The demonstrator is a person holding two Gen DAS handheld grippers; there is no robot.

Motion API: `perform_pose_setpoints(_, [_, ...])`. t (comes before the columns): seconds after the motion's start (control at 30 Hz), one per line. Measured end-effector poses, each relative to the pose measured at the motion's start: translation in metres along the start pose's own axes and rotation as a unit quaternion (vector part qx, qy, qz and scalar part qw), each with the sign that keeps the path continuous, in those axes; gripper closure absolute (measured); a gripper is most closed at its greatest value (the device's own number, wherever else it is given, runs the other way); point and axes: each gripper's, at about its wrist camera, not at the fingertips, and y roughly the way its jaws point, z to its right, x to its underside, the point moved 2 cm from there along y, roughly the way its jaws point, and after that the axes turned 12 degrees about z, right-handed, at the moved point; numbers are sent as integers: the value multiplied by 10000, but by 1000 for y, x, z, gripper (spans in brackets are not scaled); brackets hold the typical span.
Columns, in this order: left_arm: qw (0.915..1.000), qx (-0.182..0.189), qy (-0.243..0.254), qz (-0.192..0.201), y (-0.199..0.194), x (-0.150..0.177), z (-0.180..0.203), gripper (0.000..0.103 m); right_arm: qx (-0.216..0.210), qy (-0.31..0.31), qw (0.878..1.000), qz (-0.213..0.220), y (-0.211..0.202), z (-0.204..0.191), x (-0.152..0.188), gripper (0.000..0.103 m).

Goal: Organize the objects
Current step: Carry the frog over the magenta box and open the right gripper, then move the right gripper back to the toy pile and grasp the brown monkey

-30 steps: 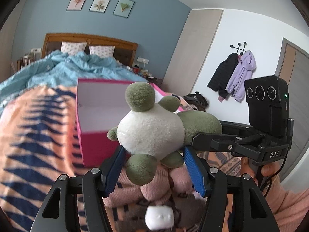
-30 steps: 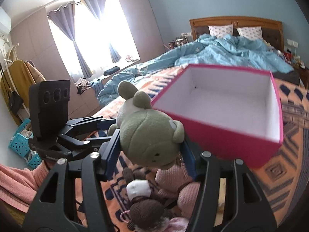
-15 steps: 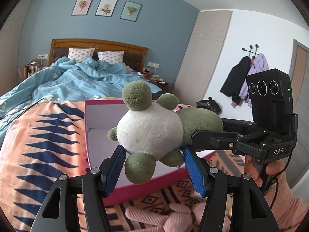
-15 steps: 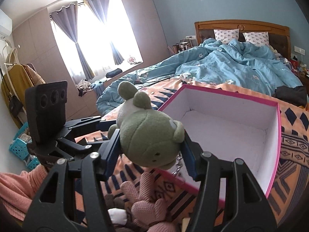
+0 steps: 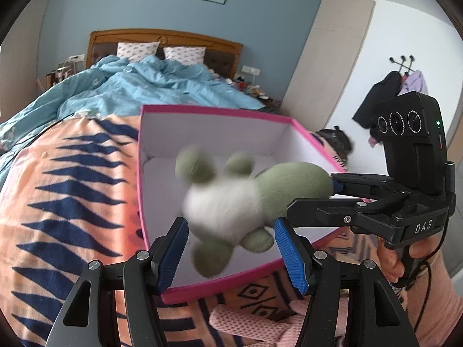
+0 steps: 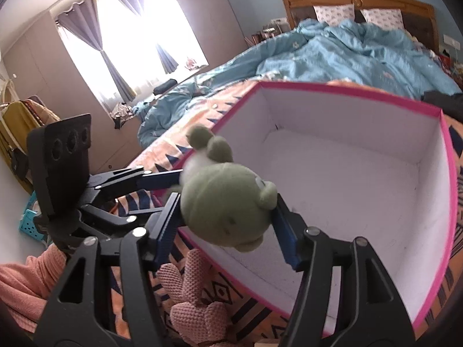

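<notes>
Left gripper [image 5: 230,227]: stuffed frog [image 5: 228,211] sits between its pads with the white belly smeared by blur, where a moment ago it was sharp. Can't tell if the pads still press on it; the body looks loose and swinging.

Pink box [image 5: 214,109] was ahead and off to the side. It is now straight ahead and below both tools, open and empty, so the frog hangs over the inside.

Right gripper [image 6: 226,202]: jaws have just been opening, with the frog's green head between them. Both pads still look to be touching the head.

Judgement: carry is done and this is the drop into the box. The near wall is just below the frog's feet, so a foot could catch the rim.

Pink knitted toy [image 6: 199,312] lies on the patterned blanket [image 5: 72,202] under the tools, just outside the box, not yet packed.
</notes>
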Motion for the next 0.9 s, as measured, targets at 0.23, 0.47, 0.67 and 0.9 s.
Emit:
perform_pose_setpoints(0.23, [9999,-32,-49,99,-7,1,1,43,728,-73,9973,-21,2,12,9,23])
perform_pose_setpoints(0.47, [9991,129,-16,393,-26,5,12,20,841,14,9960,317,-28,13,15,23])
perform_pose_setpoints(0.67, [9966,355,105,730,-53,8,28,12,667,52,9954,690,-67,-9,24,22])
perform_pose_setpoints(0.9, [9948,378,267,911,-81,25,43,11,557,-222,9942,894,-108,-47,62,18])
